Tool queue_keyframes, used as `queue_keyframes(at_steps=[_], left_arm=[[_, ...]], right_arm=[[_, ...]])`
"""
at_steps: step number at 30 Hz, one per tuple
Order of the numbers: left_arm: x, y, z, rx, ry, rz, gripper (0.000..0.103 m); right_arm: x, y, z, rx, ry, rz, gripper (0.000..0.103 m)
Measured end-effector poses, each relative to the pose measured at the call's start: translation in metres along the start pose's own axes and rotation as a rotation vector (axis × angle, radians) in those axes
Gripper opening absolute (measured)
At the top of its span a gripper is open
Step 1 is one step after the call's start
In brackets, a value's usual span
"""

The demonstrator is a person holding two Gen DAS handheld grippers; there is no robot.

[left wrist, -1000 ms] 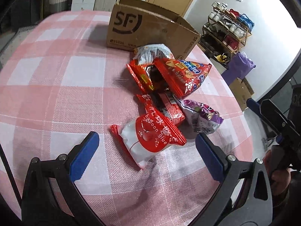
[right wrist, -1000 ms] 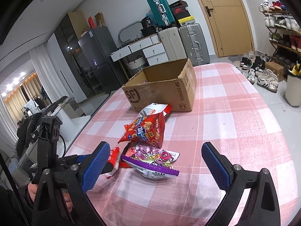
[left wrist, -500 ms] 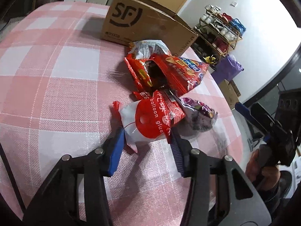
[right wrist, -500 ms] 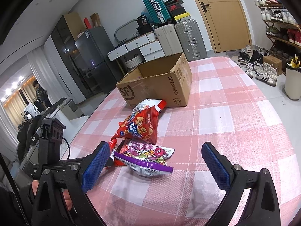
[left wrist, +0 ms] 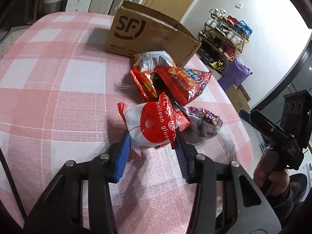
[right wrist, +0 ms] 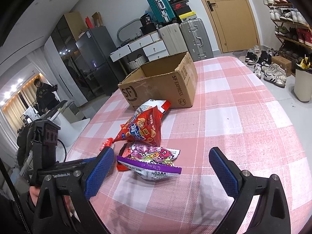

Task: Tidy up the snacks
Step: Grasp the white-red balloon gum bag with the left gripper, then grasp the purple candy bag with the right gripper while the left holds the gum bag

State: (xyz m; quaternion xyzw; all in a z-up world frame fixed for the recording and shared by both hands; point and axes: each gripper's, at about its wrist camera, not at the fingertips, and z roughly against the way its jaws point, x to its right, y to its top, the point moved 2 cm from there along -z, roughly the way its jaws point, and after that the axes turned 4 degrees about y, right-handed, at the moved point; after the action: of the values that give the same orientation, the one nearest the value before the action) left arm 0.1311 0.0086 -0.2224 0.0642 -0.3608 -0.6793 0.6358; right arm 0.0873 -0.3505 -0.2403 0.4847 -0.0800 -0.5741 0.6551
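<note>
A white and red "balloon glue" packet (left wrist: 154, 126) sits at the near end of the snack pile, and my left gripper (left wrist: 152, 152) is shut on its lower end, with the blue pads pressing both sides. Behind it lie a purple packet (left wrist: 204, 122), a red chip bag (left wrist: 185, 83) and a silver-white bag (left wrist: 154, 60). The open SF cardboard box (left wrist: 148, 37) stands beyond them. In the right wrist view my right gripper (right wrist: 161, 156) is open, with the purple packet (right wrist: 152, 163) lying on the cloth between its fingers, untouched. The red chip bag (right wrist: 142, 128) and the box (right wrist: 161, 85) are farther on.
A pink checked cloth covers the table (right wrist: 243, 117), whose edge falls away on the right. Shoes and a shoe rack (right wrist: 288, 31), a white bin (right wrist: 303, 85) and suitcases (right wrist: 193, 37) stand on the floor beyond. A person (right wrist: 43, 95) stands far left.
My left gripper went from wide open to shut on the balloon glue packet, which is now tipped up off the pile. The right gripper stays open and has barely moved.
</note>
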Motion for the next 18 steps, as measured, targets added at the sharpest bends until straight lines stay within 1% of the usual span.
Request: queue_keyframes(at_steps=[8, 14, 18], left_arm=[[-0.009, -0.003, 0.023, 0.045, 0.009, -0.012, 0.041], [-0.009, -0.007, 0.037, 0.067, 0.018, -0.037, 0.042], [-0.008, -0.009, 0.043, 0.075, 0.016, -0.051, 0.042]], right_arm=[[-0.001, -0.006, -0.011, -0.037, 0.03, -0.019, 0.099], [-0.004, -0.012, -0.035, -0.099, 0.056, -0.045, 0.099], [-0.006, -0.013, -0.048, -0.123, 0.062, -0.047, 0.099]])
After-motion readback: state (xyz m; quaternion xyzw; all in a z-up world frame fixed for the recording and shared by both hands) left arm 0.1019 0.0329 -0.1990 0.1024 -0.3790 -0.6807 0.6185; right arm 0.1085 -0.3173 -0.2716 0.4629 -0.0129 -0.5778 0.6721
